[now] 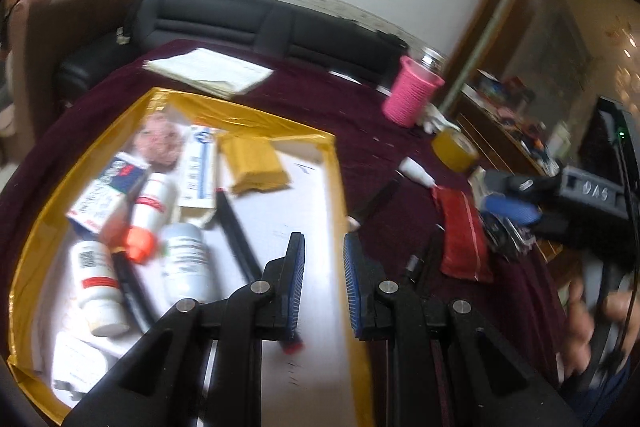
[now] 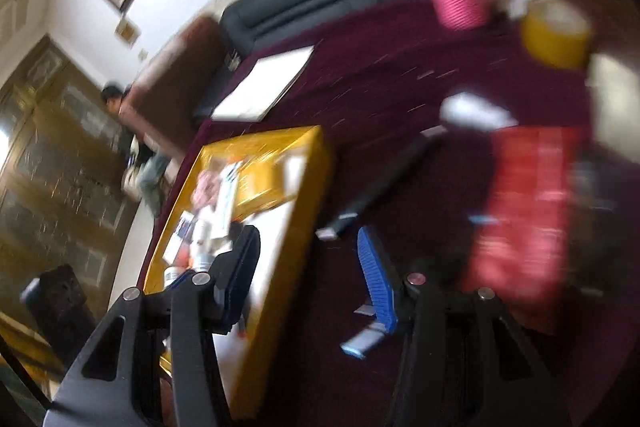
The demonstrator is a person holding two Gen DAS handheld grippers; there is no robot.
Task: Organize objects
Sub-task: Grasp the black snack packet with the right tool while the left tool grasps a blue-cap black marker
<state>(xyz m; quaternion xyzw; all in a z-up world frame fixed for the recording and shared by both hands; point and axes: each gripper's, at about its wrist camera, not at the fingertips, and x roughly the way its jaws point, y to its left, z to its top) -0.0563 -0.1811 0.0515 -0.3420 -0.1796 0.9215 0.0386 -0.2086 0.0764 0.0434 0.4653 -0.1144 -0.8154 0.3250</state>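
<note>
Maroon tablecloth covers the table, black sofa behind it. Left gripper has jaws apart, nothing between them, hovering over the right edge of the gold box. Inside the box: white pill bottles, an orange-capped bottle, medicine cartons, black pens, a gold packet. Right gripper has jaws wide apart, empty, above the cloth just beside the box; view heavily blurred. On the cloth right of the box: a black marker, red pouch, yellow tape roll, pink cup. Papers lie beyond the box.
</note>
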